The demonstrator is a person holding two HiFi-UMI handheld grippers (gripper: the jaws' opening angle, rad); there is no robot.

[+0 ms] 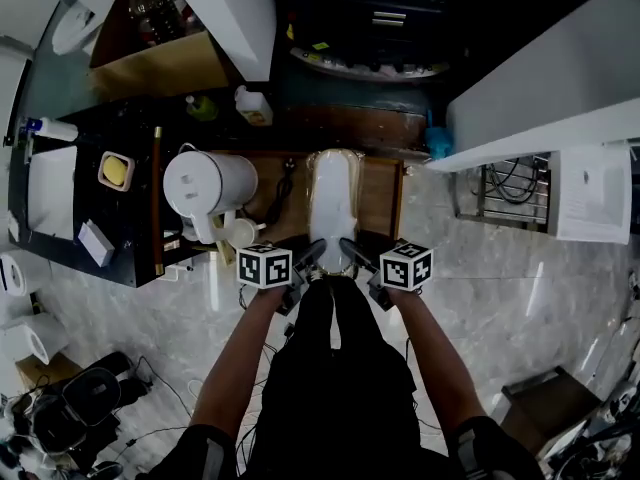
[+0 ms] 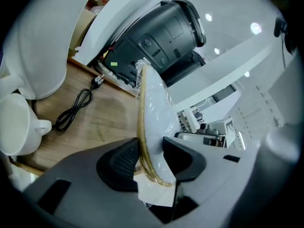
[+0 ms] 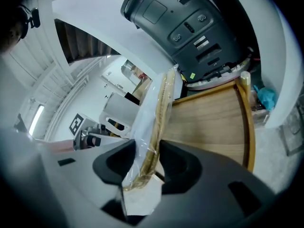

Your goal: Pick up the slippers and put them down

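1. Head view puts the slippers (image 1: 333, 208), a flat white pair sealed in a clear plastic wrap (image 2: 153, 103), over the wooden surface (image 1: 382, 196). The near end is at my two grippers, and the white jug (image 1: 205, 183) stands off to the left.
2. My left gripper (image 2: 152, 152) has its fingers (image 2: 118, 163) clenched across the thin near edge of the pack, one pad on each face. My right gripper (image 3: 147, 159) pinches the same end from the other corner.
3. I judge the pack light and soft. The soles look thin, so the far end should droop or swing if I tip it.
4. The wrap looks glossy and crinkled, so I expect it to be slippery, and it may slide over the slippers inside. I want my pads on the straw-coloured sole rim, not on loose film.
5. Two corner holds at one end stop it twisting, but my hands must travel together or the pack will buckle between them.
6. I cannot tell whether the far tip is clear of the wood. The black cable (image 2: 76, 106) lies well apart from it.
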